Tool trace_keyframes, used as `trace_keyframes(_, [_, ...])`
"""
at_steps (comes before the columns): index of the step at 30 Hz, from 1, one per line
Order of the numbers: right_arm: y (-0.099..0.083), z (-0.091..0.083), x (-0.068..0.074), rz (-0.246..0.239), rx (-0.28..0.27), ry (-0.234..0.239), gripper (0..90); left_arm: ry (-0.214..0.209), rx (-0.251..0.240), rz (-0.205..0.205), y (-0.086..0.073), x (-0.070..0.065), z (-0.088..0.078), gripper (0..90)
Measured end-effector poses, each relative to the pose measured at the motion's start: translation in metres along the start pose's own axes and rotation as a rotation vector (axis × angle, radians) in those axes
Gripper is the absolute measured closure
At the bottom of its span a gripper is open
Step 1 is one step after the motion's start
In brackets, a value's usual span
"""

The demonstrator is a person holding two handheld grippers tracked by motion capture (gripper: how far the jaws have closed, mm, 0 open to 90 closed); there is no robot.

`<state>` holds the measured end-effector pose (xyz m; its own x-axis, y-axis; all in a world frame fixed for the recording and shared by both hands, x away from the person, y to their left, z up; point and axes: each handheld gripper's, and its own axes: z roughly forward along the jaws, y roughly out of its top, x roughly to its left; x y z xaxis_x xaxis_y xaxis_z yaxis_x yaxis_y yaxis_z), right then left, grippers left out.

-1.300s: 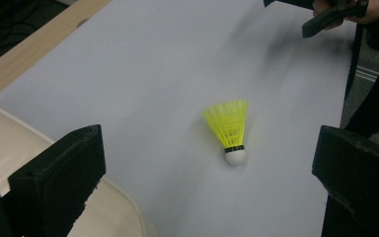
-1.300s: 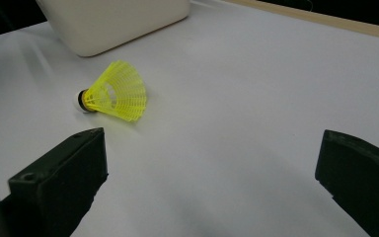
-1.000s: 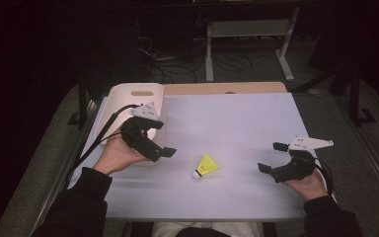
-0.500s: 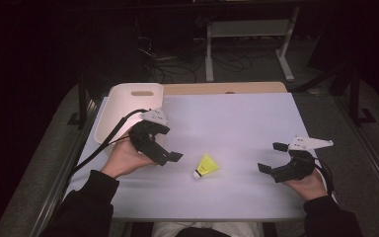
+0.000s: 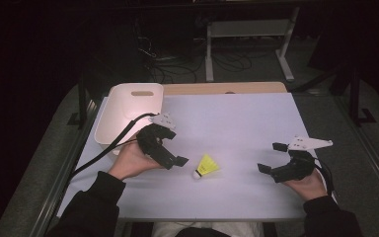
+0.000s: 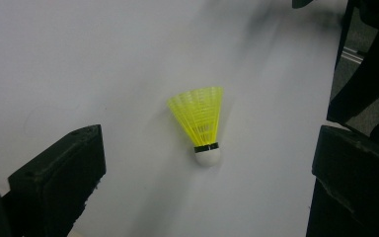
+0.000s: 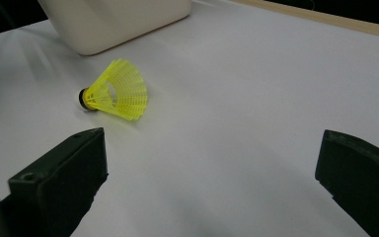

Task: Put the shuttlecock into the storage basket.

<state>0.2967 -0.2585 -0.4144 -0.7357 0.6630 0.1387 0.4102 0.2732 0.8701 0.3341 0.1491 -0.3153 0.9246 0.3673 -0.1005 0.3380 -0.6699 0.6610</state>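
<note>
Left tongs [image 5: 174, 149] beside shuttlecock [image 5: 205, 165], wide apart

Table [image 5: 237, 118] lay bare all round the shuttlecock [image 5: 206, 166]; only the white bin [image 5: 128, 111] stood far-left of it, w/ nothing between.

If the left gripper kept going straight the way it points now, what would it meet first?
Most likely the shuttlecock: it lies on the table between the left gripper's open jaws in that gripper's view, with nothing in between. Depth is hard to judge.
</note>
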Motion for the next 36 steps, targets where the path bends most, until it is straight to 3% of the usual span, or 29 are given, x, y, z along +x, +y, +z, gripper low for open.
trace_keyframes(9, [0.0, 0.0, 0.0, 0.002, 0.0, 0.001, 0.0, -0.017, 0.027, 0.005, 0.0, -0.004, 0.01, 0.0])
trace_keyframes(11, [0.0, 0.0, 0.0, 0.002, 0.0, 0.001, 0.0, 0.001, 0.059, 0.043, 0.005, -0.009, 0.013, 0.0])
trace_keyframes(14, [0.0, 0.0, 0.0, 0.001, 0.0, 0.002, 0.0, -0.052, 0.021, 0.029, 0.01, -0.012, 0.016, 0.0])
trace_keyframes(19, [0.0, -0.001, 0.0, -0.001, -0.003, 0.004, 0.0, -0.025, 0.078, 0.059, 0.012, -0.016, 0.026, 0.0])
trace_keyframes(36, [0.0, 0.0, 0.001, -0.003, 0.003, 0.011, 0.0, -0.035, 0.123, 0.048, 0.008, -0.02, 0.049, 0.0])
